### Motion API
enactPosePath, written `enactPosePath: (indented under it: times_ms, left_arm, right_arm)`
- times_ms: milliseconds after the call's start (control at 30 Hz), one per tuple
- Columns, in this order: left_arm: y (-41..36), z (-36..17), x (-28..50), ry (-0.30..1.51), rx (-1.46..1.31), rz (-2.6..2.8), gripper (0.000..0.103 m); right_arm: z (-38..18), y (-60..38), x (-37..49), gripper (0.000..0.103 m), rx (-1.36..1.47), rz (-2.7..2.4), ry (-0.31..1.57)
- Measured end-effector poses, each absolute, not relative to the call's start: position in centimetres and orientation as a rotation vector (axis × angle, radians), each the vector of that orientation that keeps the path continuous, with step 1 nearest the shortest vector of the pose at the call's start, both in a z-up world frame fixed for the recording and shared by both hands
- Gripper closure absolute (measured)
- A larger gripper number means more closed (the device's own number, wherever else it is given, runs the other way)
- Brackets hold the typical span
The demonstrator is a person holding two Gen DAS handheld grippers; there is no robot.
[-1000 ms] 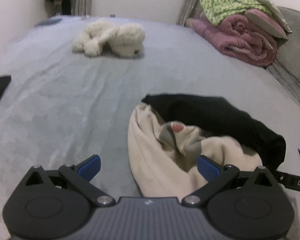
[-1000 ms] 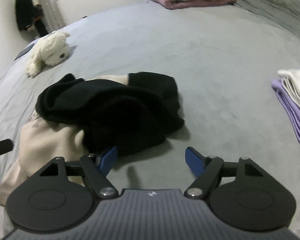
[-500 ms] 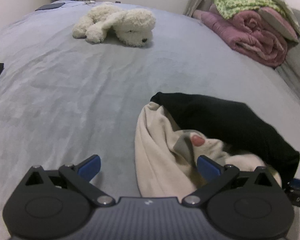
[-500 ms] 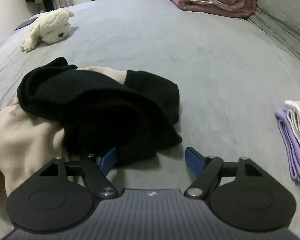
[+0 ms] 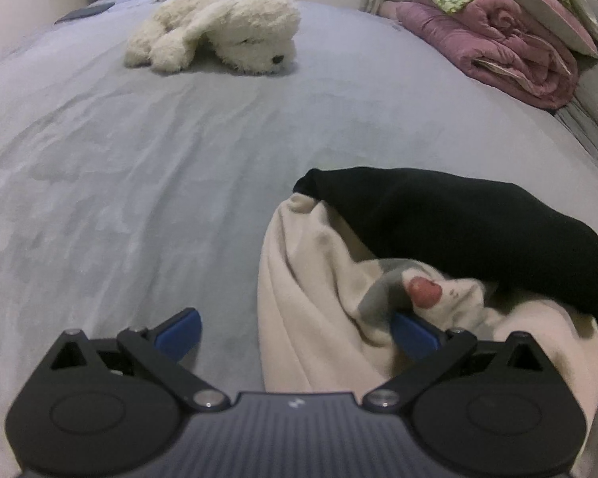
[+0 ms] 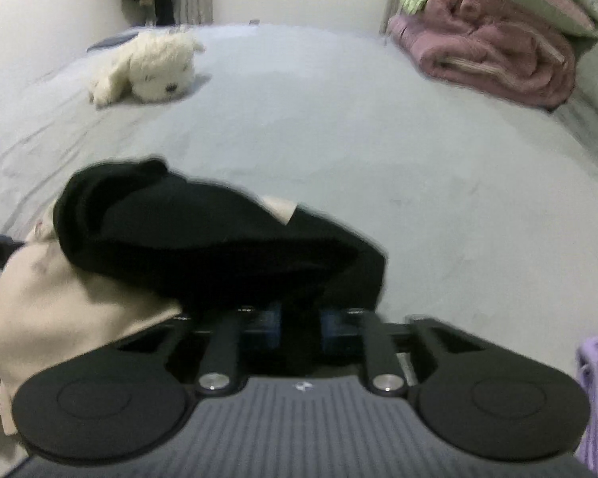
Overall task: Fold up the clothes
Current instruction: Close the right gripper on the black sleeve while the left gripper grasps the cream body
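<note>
Left wrist view: the left gripper (image 5: pixel 295 328) has its jaws wide and closing; the cream garment (image 5: pixel 319 310) lies between them, and its right blue pad (image 5: pixel 412 332) is pushed into a cream fold while the left pad (image 5: pixel 179 328) hangs over bare grey bedspread (image 5: pixel 159 167). Nothing is gripped yet. A black garment (image 5: pixel 458 231) is draped over the cream one's far side. Near the bed's far edge lies a white plush dog (image 5: pixel 219 32); a rolled pink blanket (image 5: pixel 498 47) sits at the far right corner.

Right wrist view, blurred: the right gripper (image 6: pixel 299 328) has its jaws nearly together and closing, with the black garment's (image 6: pixel 203 239) near edge pinched between the blue pads (image 6: pixel 333 328). The cream garment (image 6: pixel 59 310) lies under it at left. A folded purple cloth (image 6: pixel 590 378) sits at the right edge, well apart.
</note>
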State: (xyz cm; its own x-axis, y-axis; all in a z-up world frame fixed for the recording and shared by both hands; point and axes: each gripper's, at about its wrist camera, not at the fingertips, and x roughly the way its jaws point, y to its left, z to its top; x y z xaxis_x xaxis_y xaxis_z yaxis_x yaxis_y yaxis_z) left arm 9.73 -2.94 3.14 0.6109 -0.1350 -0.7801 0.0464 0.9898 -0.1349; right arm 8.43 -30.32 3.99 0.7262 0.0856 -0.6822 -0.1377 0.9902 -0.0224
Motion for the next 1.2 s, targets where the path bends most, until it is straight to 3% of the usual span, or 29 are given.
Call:
enactPosePath:
  times_ms: [133,267,367,433,467,600,700,767,833,1200]
  left_arm:
    - [-3.0,3.7,9.2,0.902,-0.114,-0.134,0.027]
    - [-3.3,3.8,8.7,0.901,-0.115,-0.142,0.028]
    - [-3.7,3.9,8.3,0.901,-0.099,-0.141,0.029]
    - [-3.9,3.9,8.2,0.903,-0.080,-0.146,0.030]
    - [-4.0,3.8,8.1,0.902,-0.068,-0.146,0.031]
    - [-4.4,3.7,7.7,0.888,-0.054,-0.160,0.049]
    - [-4.8,3.8,7.4,0.871,-0.037,-0.179,0.065]
    - [-5.0,3.8,7.3,0.863,-0.033,-0.190,0.075]
    - [-5.1,3.9,7.1,0.855,-0.043,-0.201,0.085]
    - [-0.8,8.3,4.0,0.734,-0.118,-0.191,0.090]
  right_arm:
    - [4.4,-31.0,8.3,0.090,-0.040,0.109,0.740]
    - [4.5,-30.9,8.3,0.086,-0.031,0.110,0.748]
    - [4.6,-30.8,8.3,0.074,-0.023,0.110,0.754]
    - [4.6,-30.8,8.3,0.057,-0.019,0.111,0.758]
    - [4.5,-30.9,8.3,0.054,-0.014,0.104,0.769]
    - [3.9,-31.6,8.6,0.042,0.009,0.070,0.827]
    - [3.2,-32.4,9.1,0.042,0.054,0.062,0.843]
    - [2.4,-32.1,9.3,0.057,0.074,0.084,0.835]
    - [2.6,-31.4,9.1,0.084,0.031,0.087,0.798]
    - [8.3,-32.1,6.6,0.089,0.015,0.021,0.439]
